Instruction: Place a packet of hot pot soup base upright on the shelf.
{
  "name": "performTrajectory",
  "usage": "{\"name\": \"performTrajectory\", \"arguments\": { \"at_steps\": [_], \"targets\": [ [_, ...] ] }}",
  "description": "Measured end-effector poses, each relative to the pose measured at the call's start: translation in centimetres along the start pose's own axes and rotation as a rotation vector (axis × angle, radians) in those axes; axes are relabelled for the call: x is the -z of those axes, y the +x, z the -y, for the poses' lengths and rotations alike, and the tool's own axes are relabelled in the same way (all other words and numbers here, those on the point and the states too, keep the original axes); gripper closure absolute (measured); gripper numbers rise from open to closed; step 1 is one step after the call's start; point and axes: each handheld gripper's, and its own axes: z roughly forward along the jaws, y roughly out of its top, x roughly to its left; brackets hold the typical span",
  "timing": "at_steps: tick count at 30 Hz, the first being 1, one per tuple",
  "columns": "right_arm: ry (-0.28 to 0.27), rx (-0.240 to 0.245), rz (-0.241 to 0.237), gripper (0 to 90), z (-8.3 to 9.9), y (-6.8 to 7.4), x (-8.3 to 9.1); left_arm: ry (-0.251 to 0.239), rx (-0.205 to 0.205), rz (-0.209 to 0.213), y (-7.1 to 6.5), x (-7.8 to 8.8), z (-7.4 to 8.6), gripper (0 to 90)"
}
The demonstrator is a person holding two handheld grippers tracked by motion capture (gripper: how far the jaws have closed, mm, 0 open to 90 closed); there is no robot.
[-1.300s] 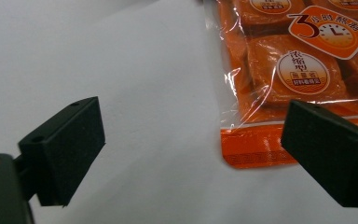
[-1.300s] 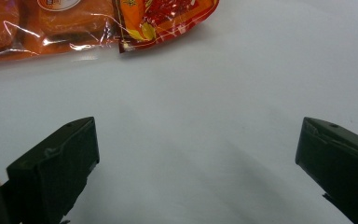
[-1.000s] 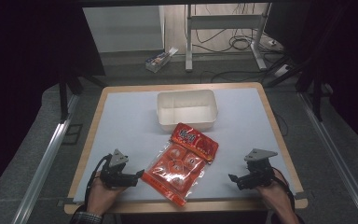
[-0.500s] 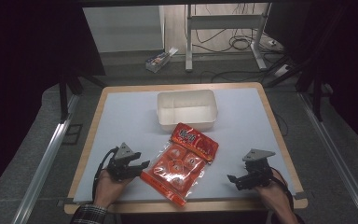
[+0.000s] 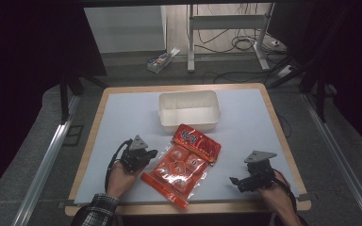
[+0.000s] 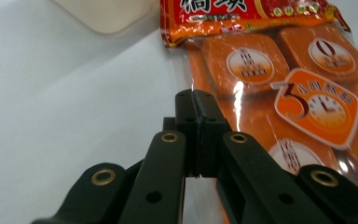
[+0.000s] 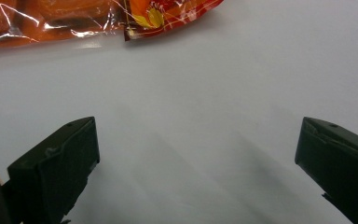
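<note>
Left gripper (image 6: 196, 109) jaws pressed together at snack packet's (image 5: 183, 162) edge, possibly pinching film | right gripper (image 5: 246, 180) wide apart, idle | packet flat before bin (image 5: 189, 111) | bin empty, transfer apparently pending

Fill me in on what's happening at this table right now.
A person works at a table with a gripper in each hand. The left gripper has its jaws pressed together at the clear edge of an orange snack bag; whether film is pinched between them cannot be told. The right gripper hovers open over bare table, apart from the bag. A white tub sits just beyond the bag's top end, with nothing seen inside.
</note>
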Motion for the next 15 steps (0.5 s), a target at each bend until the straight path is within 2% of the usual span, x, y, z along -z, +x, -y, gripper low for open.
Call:
{"name": "performTrajectory", "arguments": {
  "at_steps": [5, 9, 12, 15],
  "targets": [
    [-0.007, -0.028, 0.009, 0.0, 0.2, -0.5, 0.3, 0.008, 0.009, 0.016, 0.2, -1.3, -0.7, 89.5],
    [-0.001, -0.022, 0.007, 0.0, 0.2, -0.5, 0.2, 0.012, -0.005, 0.033, 0.4, -2.3, -1.4, 89.5],
    [0.016, -0.014, 0.022, 0.0, 0.2, -0.5, 0.1, 0.026, -0.016, 0.038, 0.4, -3.1, -1.9, 89.5],
    [0.022, -0.028, 0.024, 0.0, 0.3, -0.7, 0.1, 0.045, -0.002, 0.038, 0.5, -4.2, -2.4, 89.5]
  ]
}}
